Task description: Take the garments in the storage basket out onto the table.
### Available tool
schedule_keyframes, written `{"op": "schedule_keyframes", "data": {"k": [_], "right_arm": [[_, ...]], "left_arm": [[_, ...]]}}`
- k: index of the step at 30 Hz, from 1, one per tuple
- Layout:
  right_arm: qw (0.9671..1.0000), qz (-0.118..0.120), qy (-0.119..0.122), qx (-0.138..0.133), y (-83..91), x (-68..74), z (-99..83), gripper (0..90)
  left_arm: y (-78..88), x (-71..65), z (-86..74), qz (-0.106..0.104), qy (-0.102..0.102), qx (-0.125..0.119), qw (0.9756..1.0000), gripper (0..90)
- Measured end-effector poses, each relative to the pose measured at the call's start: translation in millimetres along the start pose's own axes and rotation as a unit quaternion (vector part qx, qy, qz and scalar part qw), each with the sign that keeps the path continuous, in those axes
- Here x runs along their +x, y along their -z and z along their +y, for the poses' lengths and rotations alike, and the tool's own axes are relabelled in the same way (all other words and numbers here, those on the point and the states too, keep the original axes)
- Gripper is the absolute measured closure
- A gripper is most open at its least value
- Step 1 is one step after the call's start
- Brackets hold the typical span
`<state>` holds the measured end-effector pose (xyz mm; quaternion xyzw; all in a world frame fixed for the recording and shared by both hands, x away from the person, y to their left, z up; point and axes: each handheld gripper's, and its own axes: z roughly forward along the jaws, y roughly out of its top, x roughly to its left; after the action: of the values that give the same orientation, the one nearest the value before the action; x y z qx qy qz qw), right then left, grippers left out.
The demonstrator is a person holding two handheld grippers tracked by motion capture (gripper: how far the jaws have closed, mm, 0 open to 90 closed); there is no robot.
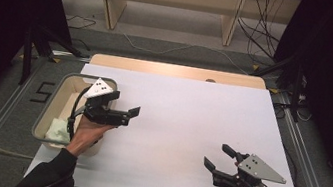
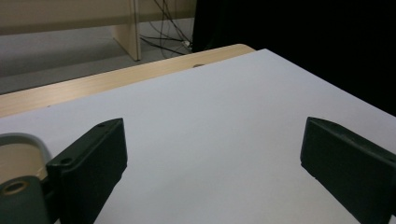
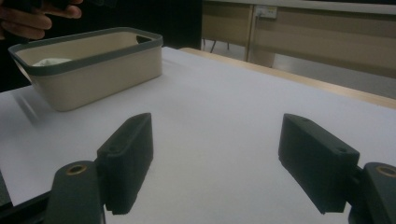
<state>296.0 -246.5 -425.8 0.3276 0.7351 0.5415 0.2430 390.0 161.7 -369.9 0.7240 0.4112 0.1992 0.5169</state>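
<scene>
A: Item one, left gripper (image 1: 124,104). I have it at nine o'clock on the table, jaws spread wide, nothing between them. It hangs just beside the bin (image 1: 48,113), over that bin's inner rim.

B: Item two?

A: Right gripper (image 1: 218,157), five o'clock, near the front edge. Jaws also released and bare, as the right gripper view confirms.

B: Contents of the bin?

A: One pale crumpled cloth (image 1: 58,129) lying in the near end, at its six o'clock. I take that as the piece in hand, already in its container.

B: Handling note?

A: I judge the sound move is to draw the left gripper clear toward three o'clock, lifting first so the jaw does not catch the grey rim and drag the bin. I keep the jaws parted while I do so.

B: Room and edges?

A: White sheet (image 1: 185,122) bare from centre through twelve and three o'clock: plenty of room there. The bin sits hard against the nine o'clock edge, so no shoving leftward. The right gripper has little margin before the front edge.
</scene>
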Motion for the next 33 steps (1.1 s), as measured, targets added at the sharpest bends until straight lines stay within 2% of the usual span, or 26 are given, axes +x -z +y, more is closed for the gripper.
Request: {"op": "schedule_keyframes", "data": {"k": [2,4,5,8,13,15,18,21,26,28,30,33], "right_arm": [[1.0,0.001,0.001,-0.002,-0.3,0.3,-0.2,27.1],[1.0,0.003,0.001,-0.002,0.9,0.8,0.5,27.1],[1.0,0.004,0.002,-0.003,1.1,0.6,0.4,27.1],[1.0,0.003,0.0,0.003,-0.8,-0.4,-1.0,27.0],[1.0,0.004,0.003,0.005,-0.9,0.6,-0.8,27.0],[1.0,0.005,0.001,0.005,-1.2,1.0,-0.8,27.1],[0.9999,0.003,0.004,0.011,-2.0,0.2,-1.8,27.0],[0.9999,0.004,0.003,0.01,-2.3,0.1,-1.8,27.0],[0.9999,0.005,0.008,0.012,-3.8,1.5,-2.2,27.0],[0.9998,0.004,0.01,0.014,-3.7,1.5,-2.4,27.1],[0.9998,0.004,0.01,0.016,-3.9,1.5,-2.5,27.0],[0.9998,0.003,0.011,0.016,-4.3,1.5,-2.9,27.1]], "left_arm": [[3.7,5.2,0.9,0.009,0.006,0.003,0.9999,6.6],[7.7,10.7,1.8,0.028,0.006,0.012,0.9995,6.9],[10.0,14.4,2.3,0.03,0.006,0.017,0.9994,7.1],[18.4,27.1,3.8,0.032,0.024,0.029,0.9988,7.1],[35.4,45.0,7.2,0.054,0.015,0.062,0.9965,7.3],[41.9,51.7,8.1,0.066,0.014,0.08,0.9945,7.5],[48.5,61.6,7.0,0.09,0.008,0.111,0.9897,7.6],[54.6,73.0,4.2,0.101,0.021,0.144,0.9842,7.8],[57.8,84.1,-1.4,0.129,0.018,0.207,0.9696,7.9],[58.7,87.2,-3.0,0.133,0.02,0.226,0.9649,7.9],[59.9,89.4,-4.3,0.14,0.018,0.238,0.961,8.0],[62.7,93.4,-4.7,0.144,0.023,0.244,0.9587,8.6]]}}
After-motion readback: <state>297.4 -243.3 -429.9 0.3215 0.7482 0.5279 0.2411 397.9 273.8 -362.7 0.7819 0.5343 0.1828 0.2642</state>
